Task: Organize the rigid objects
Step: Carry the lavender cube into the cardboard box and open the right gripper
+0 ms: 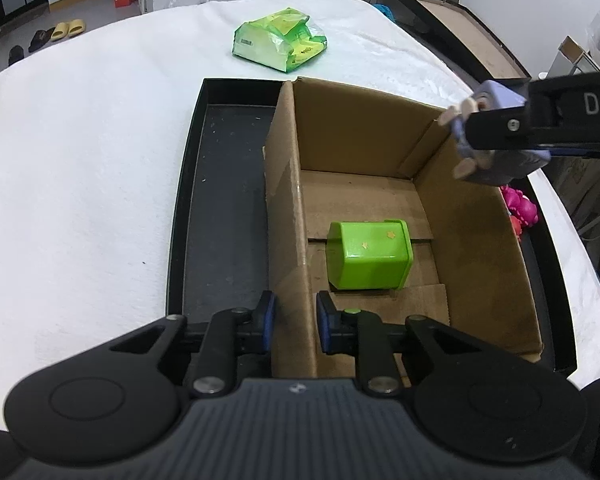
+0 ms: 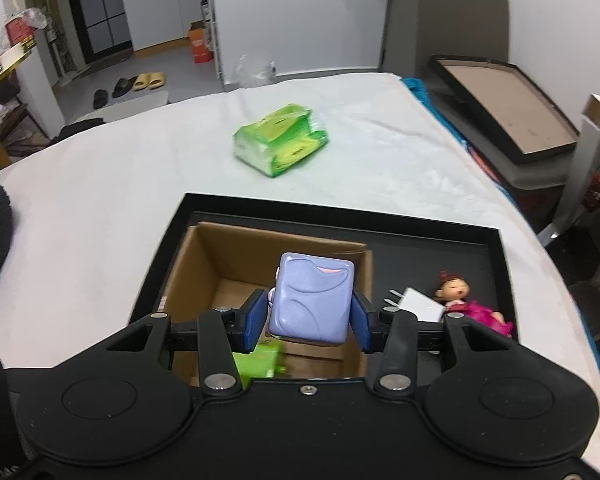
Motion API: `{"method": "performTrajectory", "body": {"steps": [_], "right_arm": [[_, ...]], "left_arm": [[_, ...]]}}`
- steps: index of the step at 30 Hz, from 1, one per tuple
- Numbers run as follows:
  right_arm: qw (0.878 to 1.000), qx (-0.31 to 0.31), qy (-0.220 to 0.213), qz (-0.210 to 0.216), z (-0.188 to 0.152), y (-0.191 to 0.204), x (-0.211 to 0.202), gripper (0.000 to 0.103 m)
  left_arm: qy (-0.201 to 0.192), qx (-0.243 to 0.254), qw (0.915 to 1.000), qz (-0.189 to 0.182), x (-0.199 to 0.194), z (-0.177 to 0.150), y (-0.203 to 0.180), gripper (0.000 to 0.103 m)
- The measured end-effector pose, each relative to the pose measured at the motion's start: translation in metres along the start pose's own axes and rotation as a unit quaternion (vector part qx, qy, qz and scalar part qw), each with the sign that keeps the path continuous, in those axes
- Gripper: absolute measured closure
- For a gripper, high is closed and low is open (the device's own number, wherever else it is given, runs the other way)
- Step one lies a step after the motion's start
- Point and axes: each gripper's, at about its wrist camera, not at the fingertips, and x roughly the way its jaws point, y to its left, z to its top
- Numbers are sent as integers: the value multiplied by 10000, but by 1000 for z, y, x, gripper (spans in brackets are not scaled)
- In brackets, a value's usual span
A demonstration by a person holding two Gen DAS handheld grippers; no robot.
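Blue rubber pads of the right gripper (image 2: 307, 318) pressed against both sides of a lilac toy block (image 2: 311, 299), which was clamped between them and held in the air above the cardboard box (image 2: 204, 264). In the left wrist view that same block (image 1: 500, 132) hung at about two o'clock, over the box's right wall, with small pale pegs sticking out of its side.

The left gripper (image 1: 295, 326) had its fingers closed tight on the box's left cardboard wall (image 1: 284, 216), one pad on each face of the wall.

Inside the box, at about one o'clock from the left gripper and just beyond its fingertips, a green toy block (image 1: 370, 256) lay on the cardboard floor, apart from the walls. From the right wrist it showed only as a green corner below the held block.

The box sat inside a shallow black tray (image 1: 220, 200) on a white cloth (image 1: 80, 160). A doll in a pink dress (image 2: 466, 300) lay in the tray at three o'clock of the right gripper, beside a white card (image 2: 418, 304). Farther off at twelve o'clock, a green tissue pack (image 2: 280, 140) rested on the cloth, well apart from the tray.
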Motion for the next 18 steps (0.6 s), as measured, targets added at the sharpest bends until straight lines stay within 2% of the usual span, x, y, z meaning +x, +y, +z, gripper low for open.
{"method": "performTrajectory", "body": {"steps": [9, 15, 16, 18], "right_arm": [[9995, -185, 160, 192, 4, 27, 9, 59], [9985, -111, 207, 495, 9, 36, 14, 59], [9982, -85, 174, 563, 10, 36, 13, 57], [9984, -44, 66, 567, 10, 37, 9, 40]], "left_arm": [[22, -121, 9998, -126, 1, 0, 7, 82], [-3, -126, 9998, -133, 0, 0, 7, 82], [0, -137, 9998, -130, -1, 0, 8, 82], [-8, -165, 9998, -136, -2, 0, 8, 82]]}}
